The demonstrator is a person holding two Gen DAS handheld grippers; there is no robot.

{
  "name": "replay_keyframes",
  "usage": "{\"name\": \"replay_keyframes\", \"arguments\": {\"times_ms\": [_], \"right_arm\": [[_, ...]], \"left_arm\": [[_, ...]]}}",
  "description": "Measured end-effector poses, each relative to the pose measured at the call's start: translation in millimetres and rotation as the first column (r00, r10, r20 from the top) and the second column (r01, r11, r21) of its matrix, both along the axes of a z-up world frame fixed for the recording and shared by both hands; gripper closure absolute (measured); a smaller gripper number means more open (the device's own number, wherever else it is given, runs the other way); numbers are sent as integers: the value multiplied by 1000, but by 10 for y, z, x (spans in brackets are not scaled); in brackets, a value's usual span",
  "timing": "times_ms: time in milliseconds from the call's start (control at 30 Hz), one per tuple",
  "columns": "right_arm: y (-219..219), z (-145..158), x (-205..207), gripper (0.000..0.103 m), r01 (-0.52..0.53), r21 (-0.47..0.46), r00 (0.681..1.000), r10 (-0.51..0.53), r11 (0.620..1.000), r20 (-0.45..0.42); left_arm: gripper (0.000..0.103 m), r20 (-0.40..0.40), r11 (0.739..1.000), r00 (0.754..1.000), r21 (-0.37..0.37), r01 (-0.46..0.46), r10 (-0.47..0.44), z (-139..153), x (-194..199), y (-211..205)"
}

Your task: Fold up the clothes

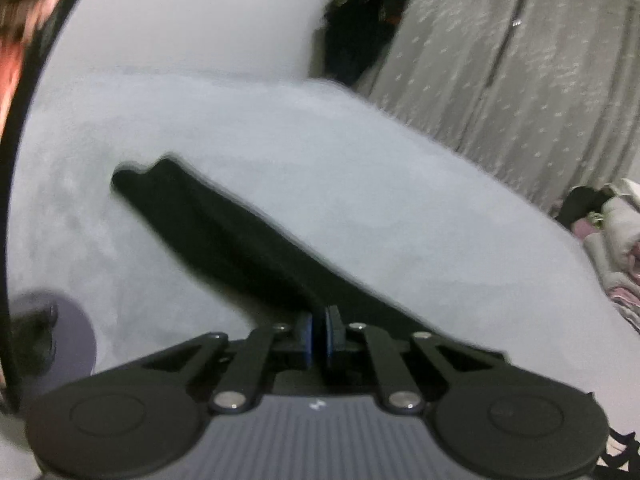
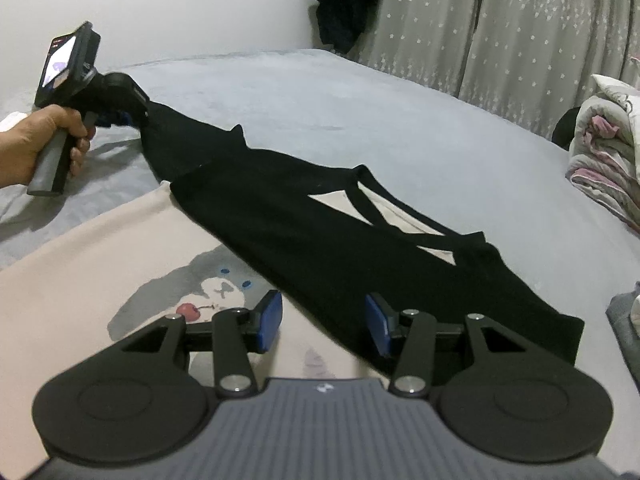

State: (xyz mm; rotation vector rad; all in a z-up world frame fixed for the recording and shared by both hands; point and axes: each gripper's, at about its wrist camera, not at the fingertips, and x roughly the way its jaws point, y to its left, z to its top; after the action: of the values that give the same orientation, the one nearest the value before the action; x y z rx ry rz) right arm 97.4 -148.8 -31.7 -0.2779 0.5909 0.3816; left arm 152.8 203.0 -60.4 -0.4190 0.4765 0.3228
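Observation:
A black garment (image 2: pixel 320 232) lies stretched across the bed, partly over a cream shirt (image 2: pixel 104 256) printed with a cartoon animal. My left gripper (image 1: pixel 319 330) is shut on one end of the black garment (image 1: pixel 224 232), which runs away from its blue pads toward the upper left. In the right wrist view that same left gripper (image 2: pixel 132 114), held by a hand (image 2: pixel 36 148), pinches the garment's far end and lifts it slightly. My right gripper (image 2: pixel 323 326) stands open just above the garment's near edge, with nothing between its fingers.
The bed is covered by a grey sheet (image 2: pixel 360 100). A pile of folded bedding (image 2: pixel 608 164) sits at the right. Grey star-patterned curtains (image 2: pixel 500 28) hang behind, with dark clothes (image 2: pixel 344 4) hanging on the wall beside them.

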Motion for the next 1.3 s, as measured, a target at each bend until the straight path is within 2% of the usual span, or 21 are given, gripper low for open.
{"name": "replay_keyframes", "arguments": {"times_ms": [133, 267, 367, 500, 633, 767, 867, 967, 1133, 1233, 1300], "right_arm": [[-25, 24, 11, 53, 13, 10, 1000, -13, 1000, 10], [-28, 45, 13, 53, 19, 19, 1000, -19, 1000, 19], [-31, 65, 13, 53, 19, 21, 999, -20, 1000, 27], [-50, 92, 14, 53, 30, 30, 999, -31, 999, 35], [-82, 124, 13, 53, 48, 55, 998, -50, 997, 40], [-109, 158, 7, 53, 62, 85, 997, -65, 994, 41], [-113, 173, 7, 53, 61, 93, 997, -65, 994, 41], [-113, 170, 11, 53, 61, 92, 997, -65, 994, 37], [-128, 162, 23, 53, 68, 88, 997, -71, 994, 32], [-148, 163, 27, 53, 71, 91, 997, -75, 993, 33], [-159, 161, 28, 53, 73, 93, 997, -76, 993, 32]], "left_arm": [[97, 105, 998, 993, 4, 55, -55, 200, -105, -90], [97, 218, 992, 968, -3, 127, -124, 386, -243, -161], [97, 294, 979, 934, 36, 201, -203, 500, -357, -260], [97, 382, 948, 869, 85, 306, -314, 620, -491, -407], [97, 414, 910, 814, 115, 398, -409, 666, -536, -543], [97, 386, 870, 784, 131, 474, -486, 618, -477, -703], [97, 352, 831, 757, 139, 539, -550, 551, -442, -867], [97, 283, 766, 715, 163, 621, -640, 460, -386, -1084], [97, 127, 648, 636, 130, 751, -762, 203, -251, -1390], [96, 40, 612, 611, 73, 787, -791, 43, -163, -1535], [96, -6, 609, 610, 38, 792, -793, -42, -133, -1602]]}}
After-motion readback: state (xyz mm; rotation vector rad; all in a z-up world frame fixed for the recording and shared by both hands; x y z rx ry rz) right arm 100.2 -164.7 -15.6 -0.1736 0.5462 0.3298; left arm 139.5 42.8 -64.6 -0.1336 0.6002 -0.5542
